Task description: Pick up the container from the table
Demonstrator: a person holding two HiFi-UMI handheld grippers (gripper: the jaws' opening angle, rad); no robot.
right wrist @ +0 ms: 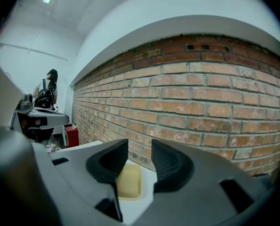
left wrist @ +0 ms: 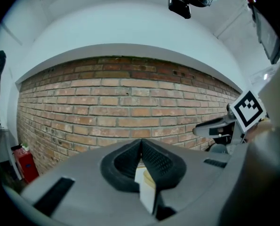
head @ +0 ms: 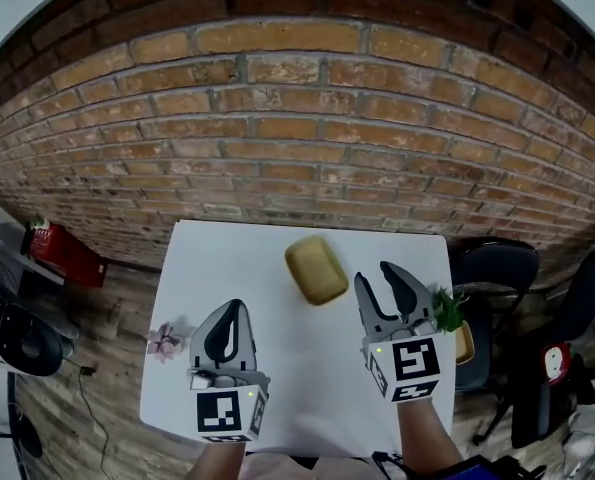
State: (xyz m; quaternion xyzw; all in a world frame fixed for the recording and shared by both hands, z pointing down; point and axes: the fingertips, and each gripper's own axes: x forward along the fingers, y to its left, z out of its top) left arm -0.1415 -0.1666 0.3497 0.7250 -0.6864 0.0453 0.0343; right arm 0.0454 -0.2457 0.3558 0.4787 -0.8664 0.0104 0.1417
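Note:
A tan, rounded-rectangle container (head: 317,270) lies on the white table (head: 207,268), toward its far side. My right gripper (head: 379,278) is just right of the container and apart from it, jaws open with nothing between them. In the right gripper view the container (right wrist: 129,181) shows low down through the gap of the open right gripper (right wrist: 140,150). My left gripper (head: 233,310) hovers over the near left of the table, its fingertips together. In the left gripper view the left gripper (left wrist: 140,144) is shut and empty, and a sliver of the container (left wrist: 148,178) shows below the tips.
A brick wall (head: 297,118) runs along the table's far edge. A small green plant (head: 446,310) sits at the right table edge, next to a black chair (head: 497,268). Something small and pink (head: 164,340) lies at the left edge, and a red box (head: 62,251) stands on the floor further left.

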